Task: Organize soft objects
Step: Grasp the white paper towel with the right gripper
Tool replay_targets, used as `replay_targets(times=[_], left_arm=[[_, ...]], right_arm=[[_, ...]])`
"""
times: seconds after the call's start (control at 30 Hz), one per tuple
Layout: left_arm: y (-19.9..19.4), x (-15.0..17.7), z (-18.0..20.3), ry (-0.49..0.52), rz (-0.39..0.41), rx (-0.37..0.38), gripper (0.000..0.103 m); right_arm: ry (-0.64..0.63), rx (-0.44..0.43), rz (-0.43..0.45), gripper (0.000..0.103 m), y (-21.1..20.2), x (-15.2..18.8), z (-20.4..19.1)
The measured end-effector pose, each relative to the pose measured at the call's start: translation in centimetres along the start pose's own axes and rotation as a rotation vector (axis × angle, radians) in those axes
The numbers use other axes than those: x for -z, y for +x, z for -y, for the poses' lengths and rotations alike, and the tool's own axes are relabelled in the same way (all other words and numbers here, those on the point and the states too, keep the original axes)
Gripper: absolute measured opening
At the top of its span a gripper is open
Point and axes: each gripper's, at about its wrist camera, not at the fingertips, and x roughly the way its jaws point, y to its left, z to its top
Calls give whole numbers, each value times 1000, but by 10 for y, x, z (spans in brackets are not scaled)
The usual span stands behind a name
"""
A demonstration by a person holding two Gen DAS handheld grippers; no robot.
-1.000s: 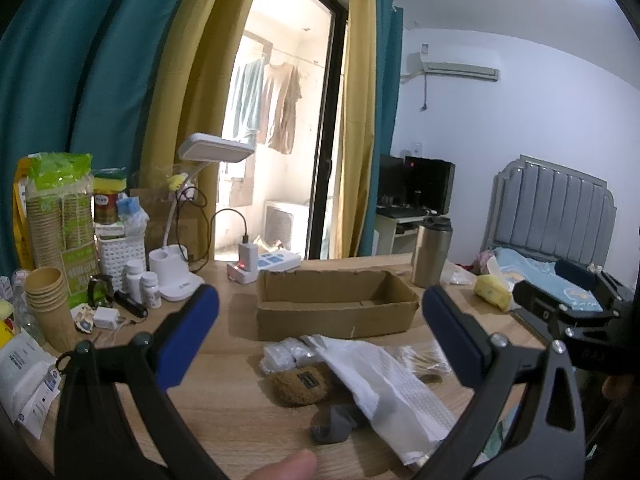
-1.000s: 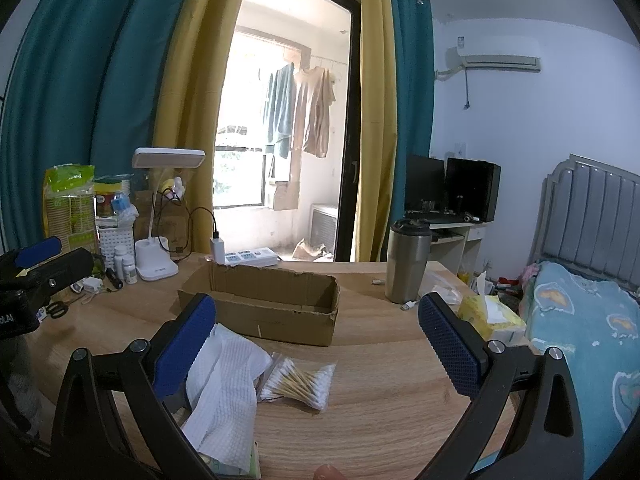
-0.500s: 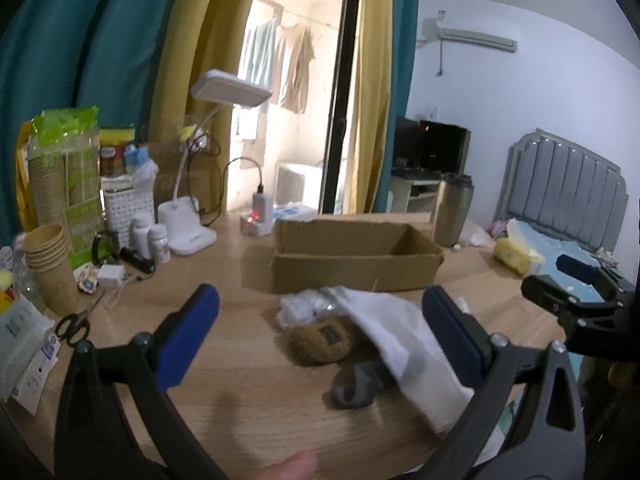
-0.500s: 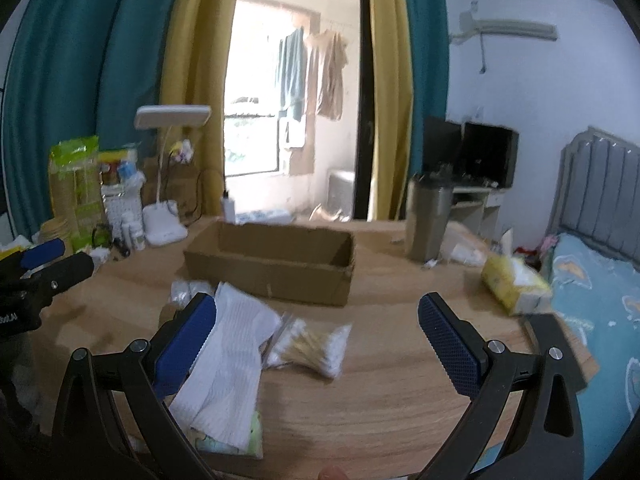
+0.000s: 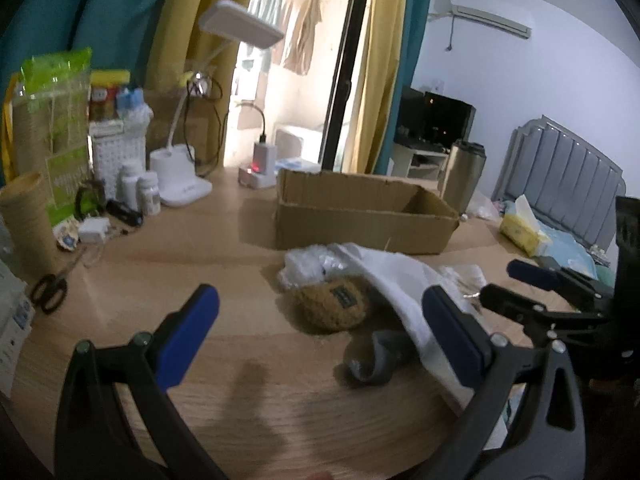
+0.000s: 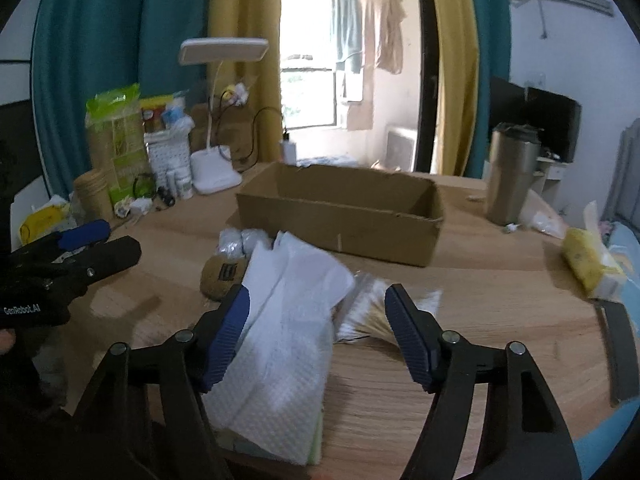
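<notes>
Left gripper [image 5: 320, 336] jaws wide apart, nothing held, hovering above the wooden table [image 5: 224, 276] just short of the pile. Its right blue pad overlaps the white towel in view, contact can't be told

Right gripper [image 6: 318, 336] also spread, narrower gap than the left, empty. It sits low over the folded white towel [image 6: 288, 320]; left pad at the towel's left edge, right pad above the bag of cotton swabs [image 6: 372, 312]. Touching or not: can't tell

Soft stuff is bunched on the table just in front of the open cardboard box [image 6: 340, 216], none seen in the box:
- white towel draped across the middle, covering part of the rest
- brown fuzzy pouch with a dark label [image 5: 332, 308] tucked under the towel's left edge
- grey sock [image 5: 372, 360] nearest the left camera, partly under the towel
- clear bag of white cotton pads [image 5: 308, 268] between pouch and box
- cotton swab bag to the right of the towel, blurred

Steel tumbler [image 6: 510, 176] upright right of the box, yellow tissue pack [image 6: 588, 268] at the table's right edge. Desk lamp [image 6: 218, 112], paper cups [image 6: 92, 196] and small bottles crowd the far left; scissors [image 5: 50, 292] lie flat there
</notes>
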Motion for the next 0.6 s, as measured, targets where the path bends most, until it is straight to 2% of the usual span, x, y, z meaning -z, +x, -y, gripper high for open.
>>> replay_targets(times=[0.1, 0.2, 0.47, 0.5, 0.53, 0.57, 0.6], left_arm=[[8, 3, -8, -14, -19, 0, 102], [14, 5, -17, -30, -28, 1, 102], [24, 8, -33, -67, -51, -9, 102], [25, 8, -33, -68, -54, -9, 102], [26, 8, -32, -67, -58, -10, 102], [28, 8, -32, -64, -63, -9, 102], [30, 8, -31, -61, -67, -8, 102]], right_arm=[[-3, -19, -27, 72, 14, -1, -5], [-9, -38, -57, 65, 29, -2, -13], [-26, -55, -142, 63, 61, -3, -24], [-26, -55, -157, 59, 66, -3, -23], [-23, -58, -167, 42, 69, -2, -23], [-16, -71, -181, 32, 73, -2, -21], [-10, -82, -187, 14, 75, -2, -21]])
